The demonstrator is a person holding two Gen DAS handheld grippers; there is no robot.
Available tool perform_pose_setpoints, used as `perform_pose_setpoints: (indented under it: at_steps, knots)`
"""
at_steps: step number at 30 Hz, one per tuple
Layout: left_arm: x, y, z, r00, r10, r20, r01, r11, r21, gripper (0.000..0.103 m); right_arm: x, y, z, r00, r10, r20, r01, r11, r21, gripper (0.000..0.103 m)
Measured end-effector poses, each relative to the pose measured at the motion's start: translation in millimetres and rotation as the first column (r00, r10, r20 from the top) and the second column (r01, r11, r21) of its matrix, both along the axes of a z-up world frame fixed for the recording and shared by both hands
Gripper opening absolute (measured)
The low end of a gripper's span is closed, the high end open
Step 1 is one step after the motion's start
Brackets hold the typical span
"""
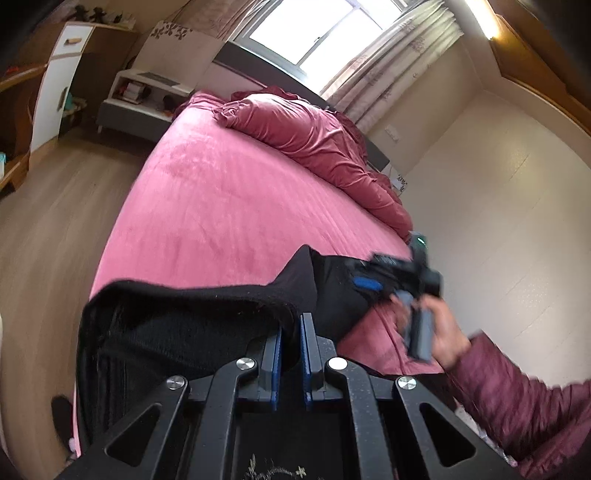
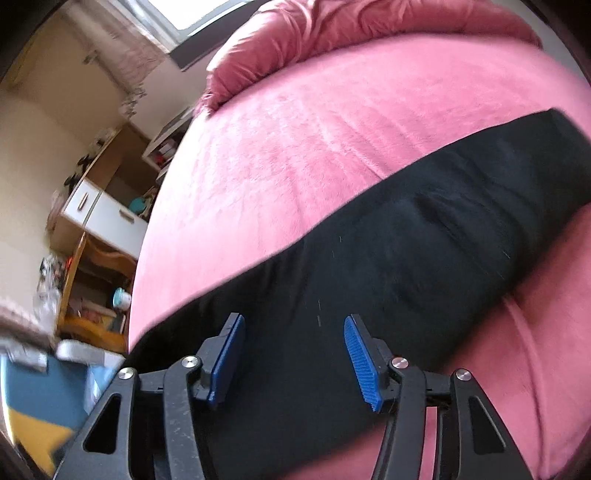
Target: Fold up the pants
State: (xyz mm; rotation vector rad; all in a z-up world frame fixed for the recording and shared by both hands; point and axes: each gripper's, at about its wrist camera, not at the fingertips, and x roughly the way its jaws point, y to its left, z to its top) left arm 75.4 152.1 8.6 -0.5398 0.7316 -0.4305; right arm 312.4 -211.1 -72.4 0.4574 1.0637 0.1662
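One pair of black pants [image 2: 388, 251] is seen, stretched as a long dark band across the pink bedspread [image 2: 295, 140] of the single bed; in the left wrist view the near end of the pants [image 1: 192, 317] is lifted off the bedspread [image 1: 229, 192] and folded over itself in front of the camera. Two grippers are counted. The left gripper [image 1: 291, 332] is closed, its two blue pads brought almost together with a fold of the black cloth pinched between them. The right gripper [image 2: 293, 347] is held over the middle of the band with its two blue pads standing apart; no cloth is seen pressed by them, the fabric lying beneath the gap. In the left wrist view the right gripper [image 1: 373, 280] is blurred, and it is carried by one hand [image 1: 439, 332] that emerges from one quilted plum sleeve [image 1: 524, 410]. One rumpled dark pink duvet [image 1: 314, 140] is heaped at the far end of the bed, beneath one bright window [image 1: 325, 29] flanked by patterned curtains [image 1: 391, 62]. One low white shelf unit [image 1: 144, 92] is placed beside the bed's head, and a wooden cabinet with white doors [image 1: 55, 81] is set against the wall on the wood floor [image 1: 55, 229].
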Motion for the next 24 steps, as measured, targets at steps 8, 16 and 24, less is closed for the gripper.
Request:
perform_pose_setpoints:
  at_steps: [8, 16, 24]
  knots:
    - [-24.3, 1.3, -5.1, 0.999, -0.045, -0.007, 0.045, 0.999, -0.010, 0.008, 63.9, -5.8, -15.7, 0.993, -0.091, -0.077, 0.091, 0.996, -0.004, 0.057]
    - [-25.6, 11.3, -10.0, 0.999, -0.007, -0.032, 0.006, 0.999, -0.032, 0.008, 83.6, -3.8, -26.6, 0.984, -0.122, -0.129, 0.105, 0.986, -0.133, 0.017]
    - [12.4, 41.7, -4.6, 0.976, 0.200, -0.088, -0.200, 0.980, 0.011, 0.009, 40.1, -32.1, -0.2, 0.992, -0.122, -0.014, 0.121, 0.991, -0.060, 0.009]
